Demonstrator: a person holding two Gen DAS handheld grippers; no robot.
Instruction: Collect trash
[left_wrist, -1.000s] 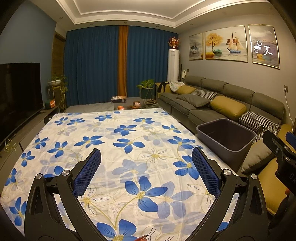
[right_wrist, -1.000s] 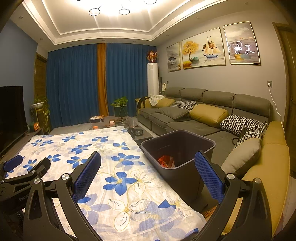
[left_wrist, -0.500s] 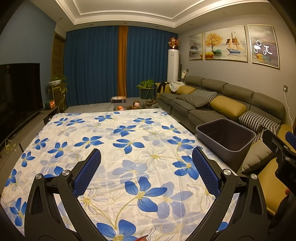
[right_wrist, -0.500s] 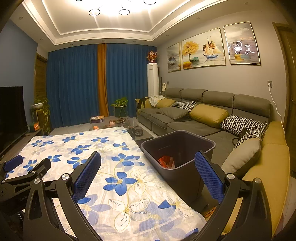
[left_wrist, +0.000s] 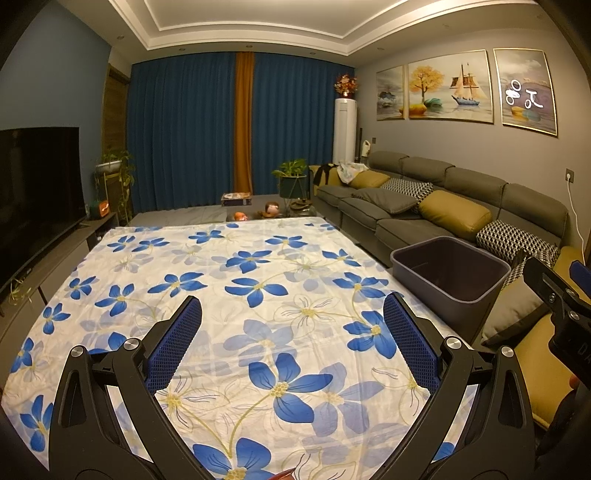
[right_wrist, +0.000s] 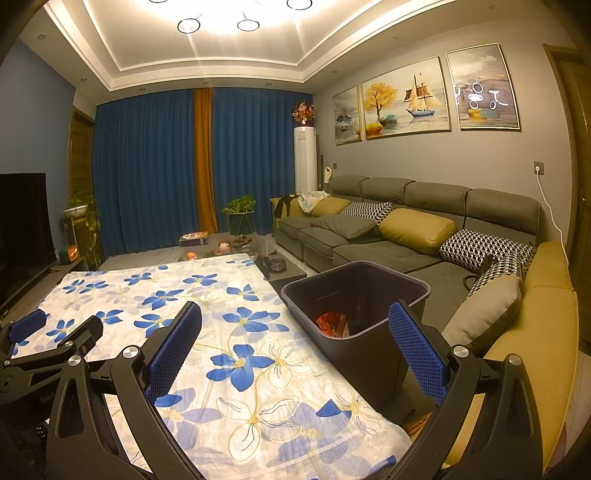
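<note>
- Trash: crumpled orange-red wrapper with some white on it, lying at the bottom of the bin.
- Bin: dark grey, rectangular, open top, standing just beside the counter's right edge, between counter and sofa. Only that wrapper shows inside; from the left wrist view the bin interior is dark.
- Counter: covered by a white cloth with blue flowers.
- Left gripper: released, jaws wide, nothing between them, over the near counter.
- Right gripper: released, empty, over the counter's near right corner and the bin.
</note>
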